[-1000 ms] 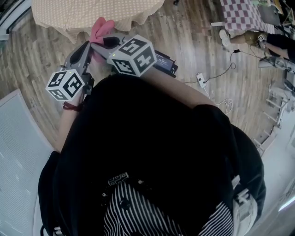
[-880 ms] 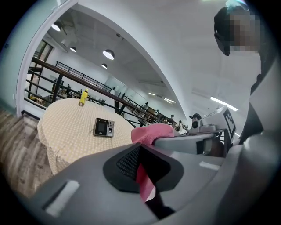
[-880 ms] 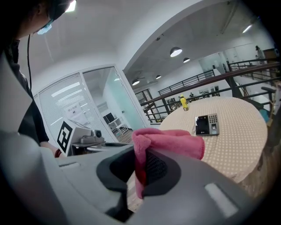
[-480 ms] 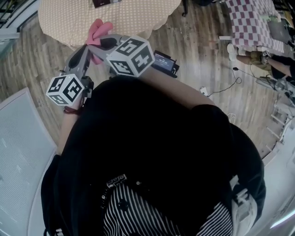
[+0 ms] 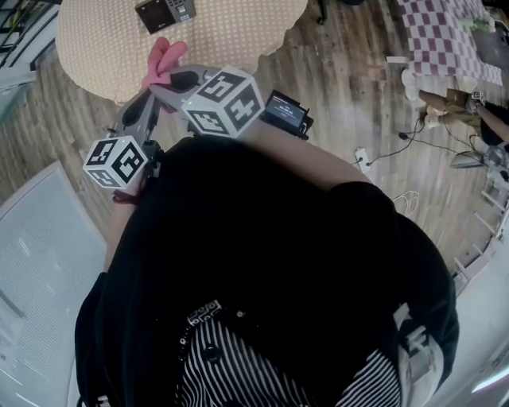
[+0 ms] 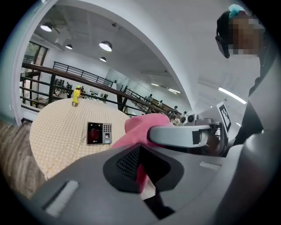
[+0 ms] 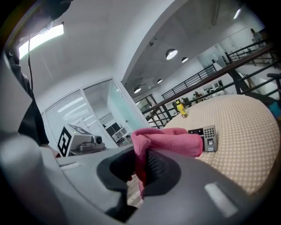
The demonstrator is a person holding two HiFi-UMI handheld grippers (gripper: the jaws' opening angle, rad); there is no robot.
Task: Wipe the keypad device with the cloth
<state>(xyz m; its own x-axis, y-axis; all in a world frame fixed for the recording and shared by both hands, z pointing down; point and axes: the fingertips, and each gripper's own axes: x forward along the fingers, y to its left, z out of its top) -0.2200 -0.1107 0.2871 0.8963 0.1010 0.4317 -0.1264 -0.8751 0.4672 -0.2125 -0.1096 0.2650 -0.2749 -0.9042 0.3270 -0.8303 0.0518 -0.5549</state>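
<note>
The keypad device [image 5: 165, 12] lies flat on a round table with a beige dotted cover [image 5: 95, 48]; it also shows as the keypad device [image 6: 99, 133] and the keypad device [image 7: 205, 133]. A pink cloth [image 5: 161, 60] hangs at the table's near edge, short of the device. My left gripper [image 5: 149, 102] and right gripper [image 5: 165, 84] meet at it. In the left gripper view, the left gripper [image 6: 140, 165] is shut on the pink cloth [image 6: 145, 125]. In the right gripper view, the right gripper [image 7: 140, 169] pinches the pink cloth [image 7: 167, 138] too.
A yellow bottle [image 6: 76, 96] stands at the table's far side. On the wooden floor a black box [image 5: 286, 113] lies near my right arm, with cables and a plug strip [image 5: 362, 157] beyond. A white panel [image 5: 40, 238] lies left, a checkered table [image 5: 445, 32] top right.
The head view has tilted so more of the table shows and the keypad device has come into sight at the top. Both grippers still hold the cloth together at the table edge.
</note>
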